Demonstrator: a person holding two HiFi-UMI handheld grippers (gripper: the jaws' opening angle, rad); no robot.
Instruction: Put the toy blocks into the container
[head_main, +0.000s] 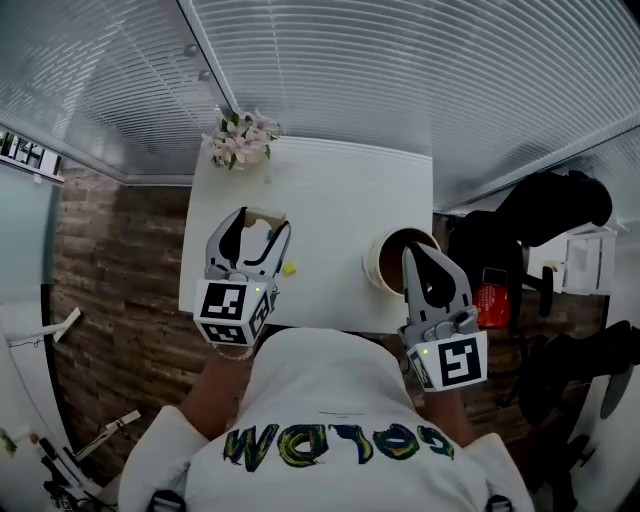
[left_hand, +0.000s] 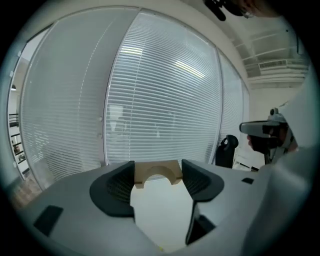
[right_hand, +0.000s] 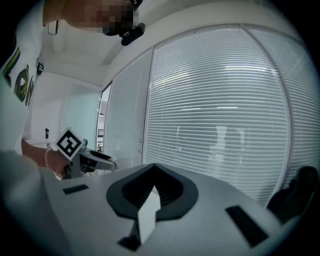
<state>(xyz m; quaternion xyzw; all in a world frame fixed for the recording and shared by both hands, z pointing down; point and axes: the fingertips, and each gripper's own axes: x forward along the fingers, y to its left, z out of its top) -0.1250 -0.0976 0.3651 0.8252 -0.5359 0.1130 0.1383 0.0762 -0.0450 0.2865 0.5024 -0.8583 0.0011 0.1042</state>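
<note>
My left gripper (head_main: 262, 221) is shut on a beige arch-shaped wooden block (head_main: 265, 213), held off the white table (head_main: 330, 190). In the left gripper view the arch block (left_hand: 158, 172) spans the gap between the two dark pads, its opening facing down. A small yellow-green block (head_main: 289, 267) lies on the table just right of that gripper. A round brown container (head_main: 385, 248) stands at the table's right side. My right gripper (head_main: 413, 252) hangs over its near rim, shut and empty; its jaws (right_hand: 151, 175) meet in the right gripper view.
A pot of pink flowers (head_main: 240, 140) stands at the table's far left corner. Dark chairs and bags (head_main: 540, 215) crowd the floor to the right of the table. Window blinds (left_hand: 160, 100) run behind the table.
</note>
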